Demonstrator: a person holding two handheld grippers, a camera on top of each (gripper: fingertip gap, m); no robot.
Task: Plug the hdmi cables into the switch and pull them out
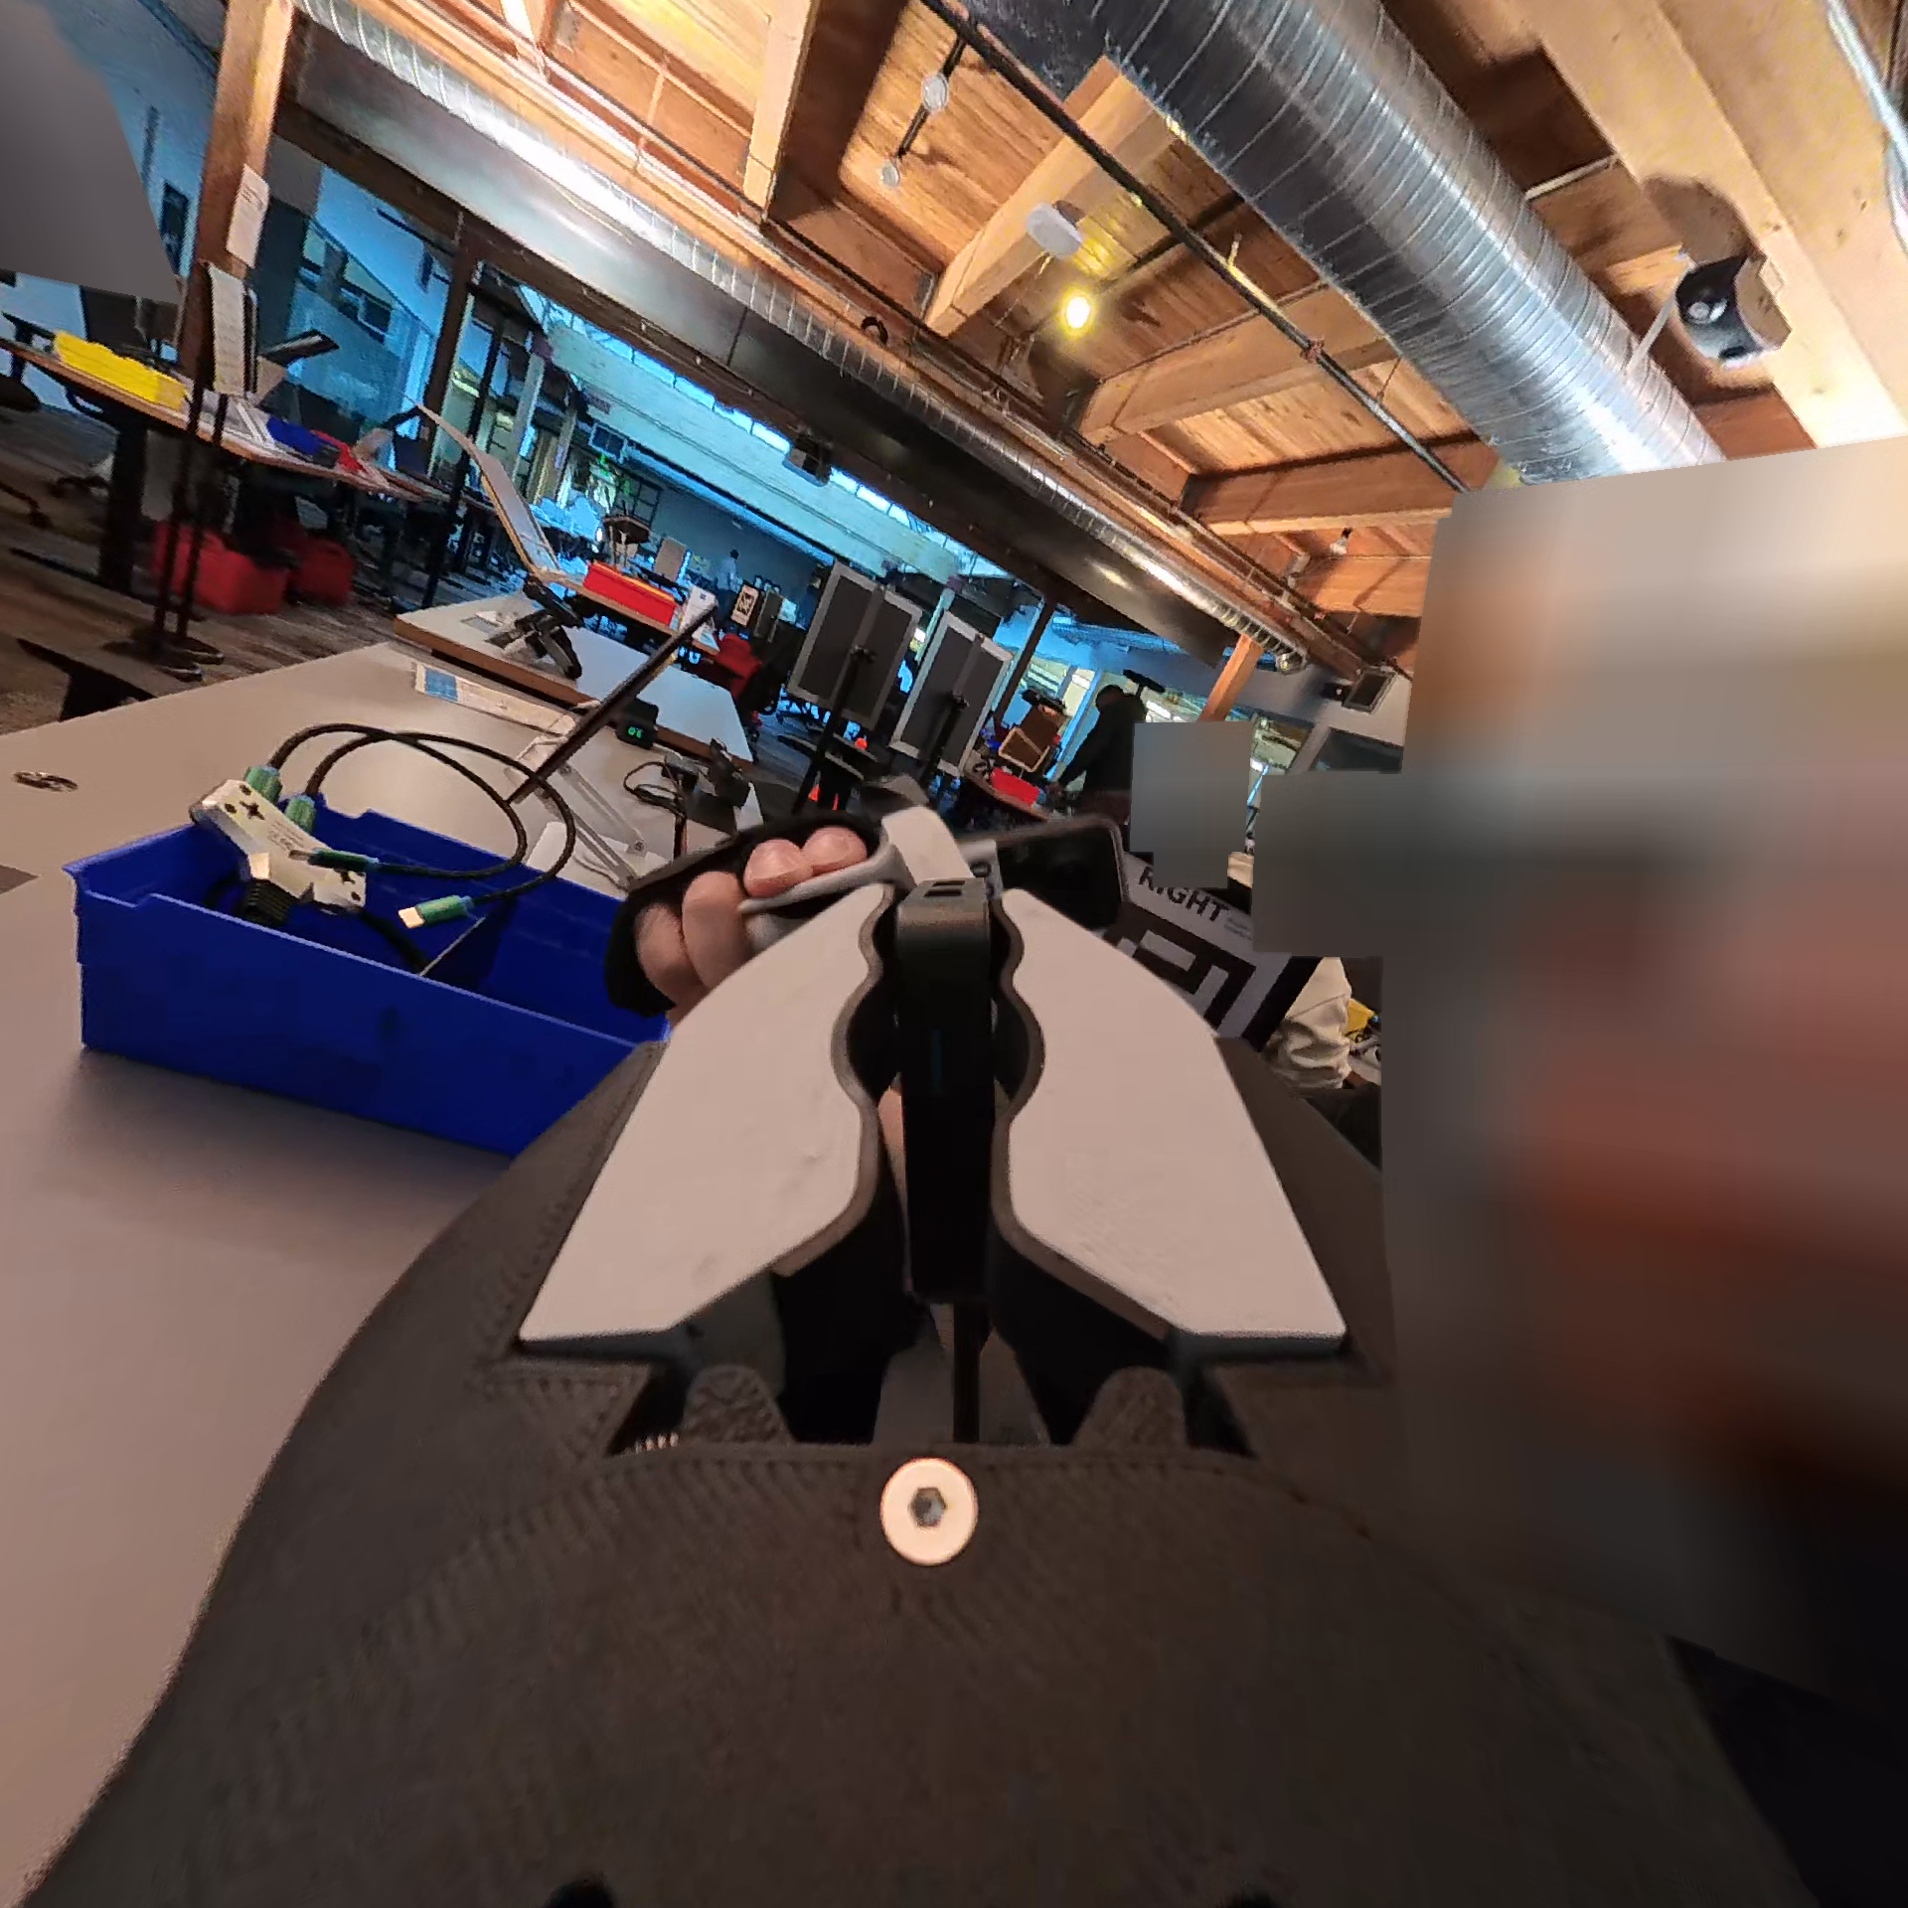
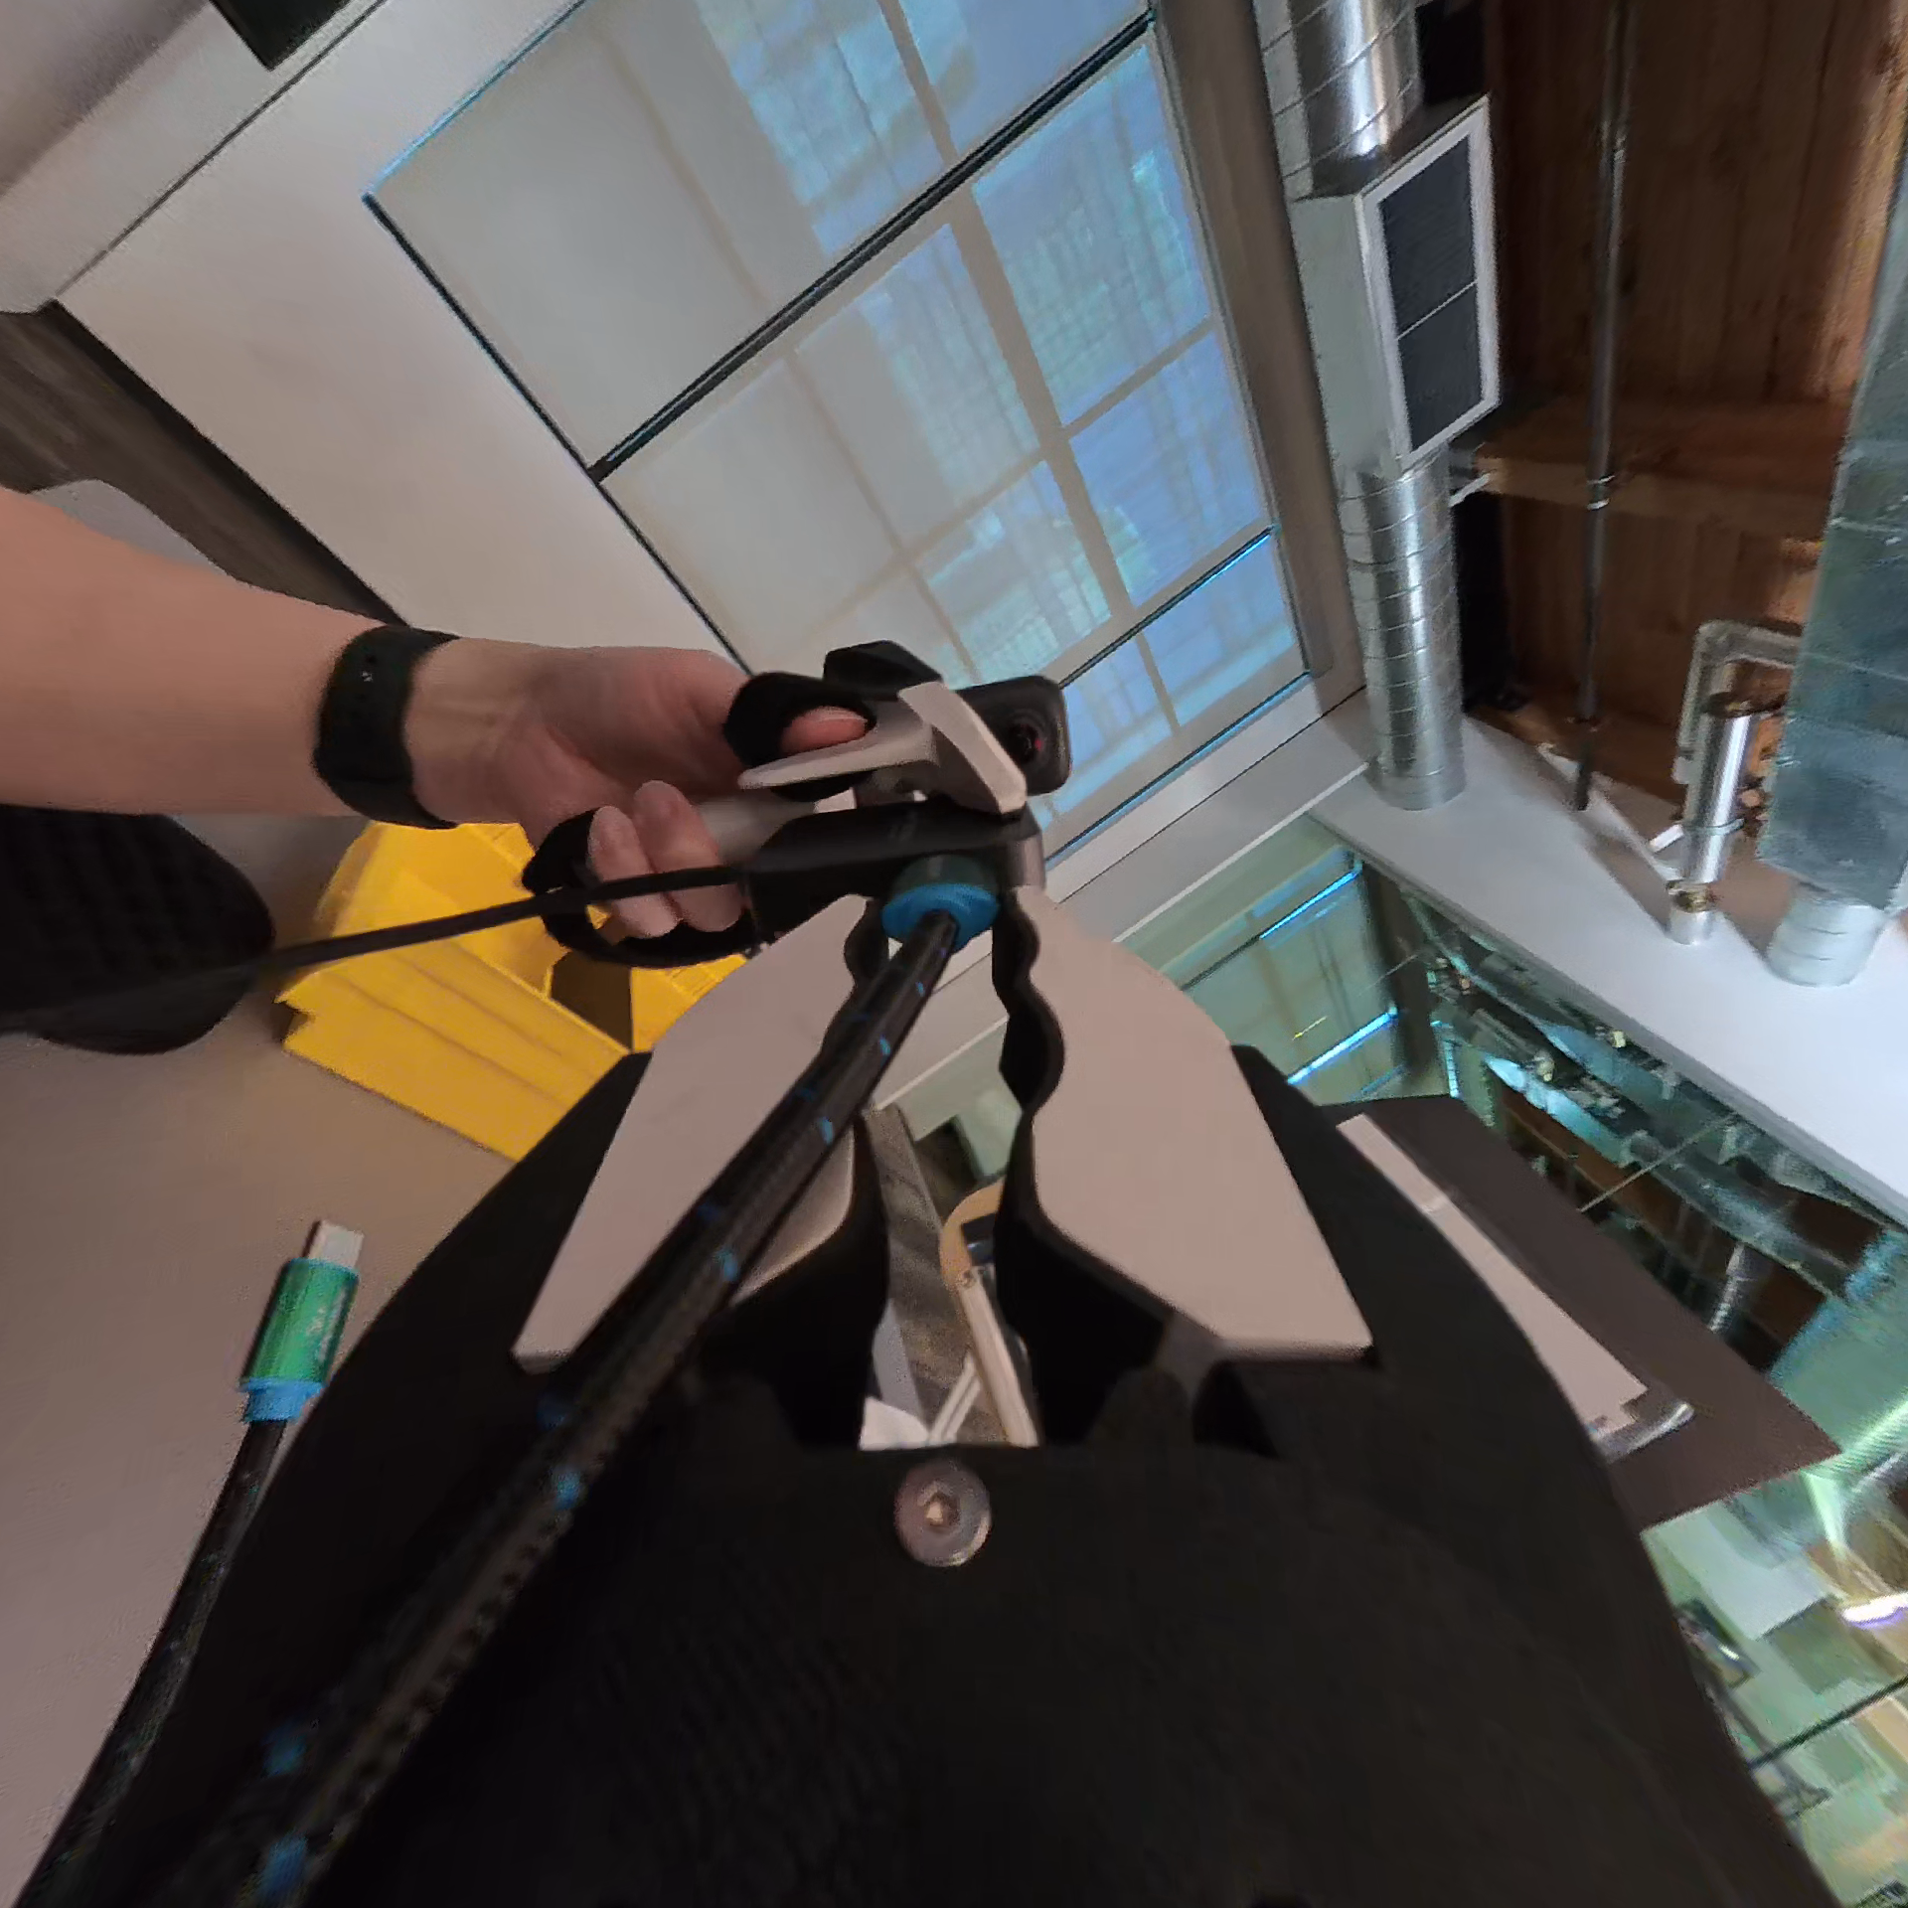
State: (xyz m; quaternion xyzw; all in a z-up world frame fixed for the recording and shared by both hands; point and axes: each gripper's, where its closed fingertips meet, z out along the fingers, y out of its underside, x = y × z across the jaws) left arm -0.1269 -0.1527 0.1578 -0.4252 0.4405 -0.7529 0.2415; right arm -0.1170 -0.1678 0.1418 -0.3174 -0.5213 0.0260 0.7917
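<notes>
In the left wrist view my left gripper (image 1: 942,914) is shut on a narrow black HDMI switch (image 1: 945,1115), seen edge on between the grey fingers (image 1: 743,1115). The right gripper's hand (image 1: 723,909) is just beyond it. In the right wrist view my right gripper (image 2: 945,929) is shut on a blue-collared HDMI plug (image 2: 934,909), which meets the black switch (image 2: 878,838) held by the other gripper. Its black, blue-flecked cable (image 2: 723,1239) runs back over my left finger. A second cable with a green plug (image 2: 305,1316) lies loose on the grey table (image 2: 124,1239).
A blue bin (image 1: 310,1012) on the table (image 1: 155,1239) at the left holds more green-plugged cables and white adapters (image 1: 263,826). A yellow bin (image 2: 444,1002) stands beyond the left hand (image 2: 578,733). A thin black lead (image 2: 413,929) trails from the switch.
</notes>
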